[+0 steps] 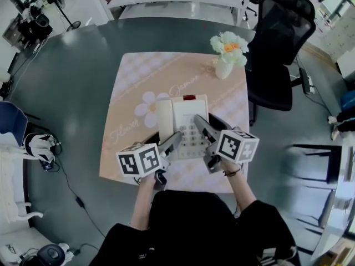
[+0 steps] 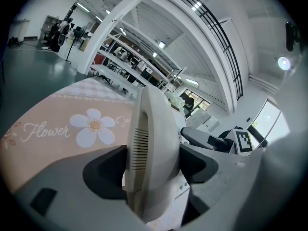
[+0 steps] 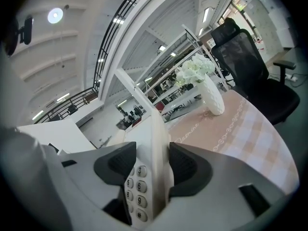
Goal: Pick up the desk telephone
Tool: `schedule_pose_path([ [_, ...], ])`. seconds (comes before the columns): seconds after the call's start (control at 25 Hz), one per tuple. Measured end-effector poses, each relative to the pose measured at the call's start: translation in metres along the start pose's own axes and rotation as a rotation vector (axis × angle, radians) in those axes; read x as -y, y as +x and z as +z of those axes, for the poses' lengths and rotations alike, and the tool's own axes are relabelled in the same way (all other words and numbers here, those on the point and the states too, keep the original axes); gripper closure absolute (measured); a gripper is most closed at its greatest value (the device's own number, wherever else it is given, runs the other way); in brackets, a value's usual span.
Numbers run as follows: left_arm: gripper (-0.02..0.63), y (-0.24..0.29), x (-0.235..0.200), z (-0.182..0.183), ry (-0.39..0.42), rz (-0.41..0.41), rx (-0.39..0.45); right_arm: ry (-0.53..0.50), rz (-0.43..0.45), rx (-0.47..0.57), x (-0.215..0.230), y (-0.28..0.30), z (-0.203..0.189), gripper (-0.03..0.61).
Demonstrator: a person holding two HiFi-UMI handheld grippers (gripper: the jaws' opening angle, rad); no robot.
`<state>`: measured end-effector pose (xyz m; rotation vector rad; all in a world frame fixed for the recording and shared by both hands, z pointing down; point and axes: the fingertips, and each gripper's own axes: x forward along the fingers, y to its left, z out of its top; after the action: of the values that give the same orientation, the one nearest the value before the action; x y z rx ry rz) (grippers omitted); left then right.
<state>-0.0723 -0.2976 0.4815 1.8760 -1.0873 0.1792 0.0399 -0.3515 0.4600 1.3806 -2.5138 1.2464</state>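
Two grippers hold the desk telephone [image 1: 186,123] from the near side in the head view. The left gripper [image 1: 173,143] is at the phone's near left corner, by the handset [image 1: 165,117]. The right gripper [image 1: 203,127] is on its right edge. The white phone is in the near middle of the worktop [image 1: 125,101], on a peach cloth with a white flower print [image 1: 145,107]. I cannot tell if the phone is lifted off the cloth. A white vase of flowers [image 1: 226,53] stands at the far right corner. A black chair [image 1: 277,49] is on the right, beside the worktop.

From the left gripper view, the dark jaws press on both sides of the handset end. The right gripper shows just past it.

From the right gripper view, the jaws are squeezed on the phone's thin right edge. The number keys [image 3: 138,186] sit just left of that edge. The vase and the chair are far off to the right.
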Motion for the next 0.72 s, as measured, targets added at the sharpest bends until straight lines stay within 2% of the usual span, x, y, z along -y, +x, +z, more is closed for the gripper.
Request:
schedule_pose_path([
  [0.72,0.29,-0.04,0.039,0.004,0.071,-0.021,0.054,-0.048,0.046,0.082,-0.04,-0.044,0.02,0.379],
])
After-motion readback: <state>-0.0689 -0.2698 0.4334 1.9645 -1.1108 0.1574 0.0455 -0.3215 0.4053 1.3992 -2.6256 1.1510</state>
